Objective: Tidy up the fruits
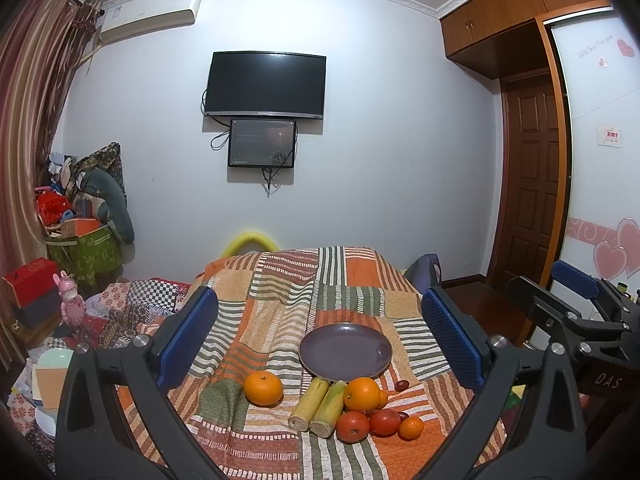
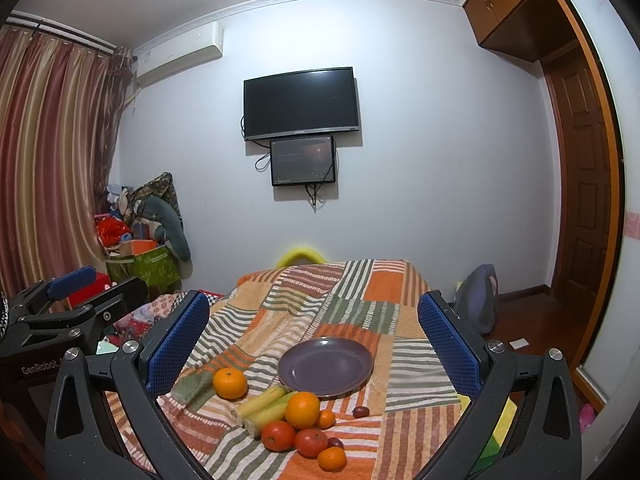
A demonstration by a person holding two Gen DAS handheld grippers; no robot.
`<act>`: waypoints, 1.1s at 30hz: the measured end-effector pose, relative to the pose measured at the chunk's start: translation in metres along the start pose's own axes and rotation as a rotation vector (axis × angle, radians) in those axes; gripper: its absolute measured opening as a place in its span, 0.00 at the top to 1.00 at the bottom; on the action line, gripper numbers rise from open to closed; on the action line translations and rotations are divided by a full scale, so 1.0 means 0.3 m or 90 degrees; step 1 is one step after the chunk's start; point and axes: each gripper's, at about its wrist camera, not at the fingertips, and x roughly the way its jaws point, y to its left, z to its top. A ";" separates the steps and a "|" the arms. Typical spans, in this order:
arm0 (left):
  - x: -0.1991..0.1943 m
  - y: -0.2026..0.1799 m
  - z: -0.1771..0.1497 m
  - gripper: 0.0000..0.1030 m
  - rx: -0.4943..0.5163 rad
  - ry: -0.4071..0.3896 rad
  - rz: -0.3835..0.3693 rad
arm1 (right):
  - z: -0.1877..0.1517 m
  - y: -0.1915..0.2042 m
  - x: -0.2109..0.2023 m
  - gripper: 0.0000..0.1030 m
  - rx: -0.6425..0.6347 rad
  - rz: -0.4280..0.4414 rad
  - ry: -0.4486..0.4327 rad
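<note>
An empty purple plate (image 1: 345,350) (image 2: 325,367) lies on a striped patchwork cloth. In front of it is a heap of fruit: a large orange (image 1: 362,394) (image 2: 303,409), two corn pieces (image 1: 318,404) (image 2: 264,406), two tomatoes (image 1: 368,425) (image 2: 294,439) and a small mandarin (image 1: 411,428) (image 2: 332,458). A lone orange (image 1: 263,388) (image 2: 230,383) sits to the left, and a dark grape (image 1: 401,385) (image 2: 360,412) to the right. My left gripper (image 1: 320,340) and right gripper (image 2: 314,344) hover open above the table, holding nothing.
The cloth-covered table (image 1: 280,292) drops off at its left and right sides. A cluttered bed (image 1: 132,304) and boxes (image 1: 84,252) stand left. A wooden door (image 1: 536,176) and a backpack (image 2: 478,300) are right. A TV (image 1: 264,84) hangs on the far wall.
</note>
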 end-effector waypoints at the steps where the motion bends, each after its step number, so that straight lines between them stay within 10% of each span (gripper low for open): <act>1: 0.000 0.000 0.000 0.00 0.000 0.000 0.000 | 0.000 0.000 -0.001 0.00 0.000 0.000 0.000; 27: 0.040 -0.005 -0.023 0.00 0.012 0.020 -0.019 | -0.009 -0.013 0.027 0.00 0.003 0.025 0.014; 33: 0.105 0.035 -0.049 0.15 0.007 0.059 -0.019 | -0.045 -0.017 0.094 0.13 -0.012 0.030 0.056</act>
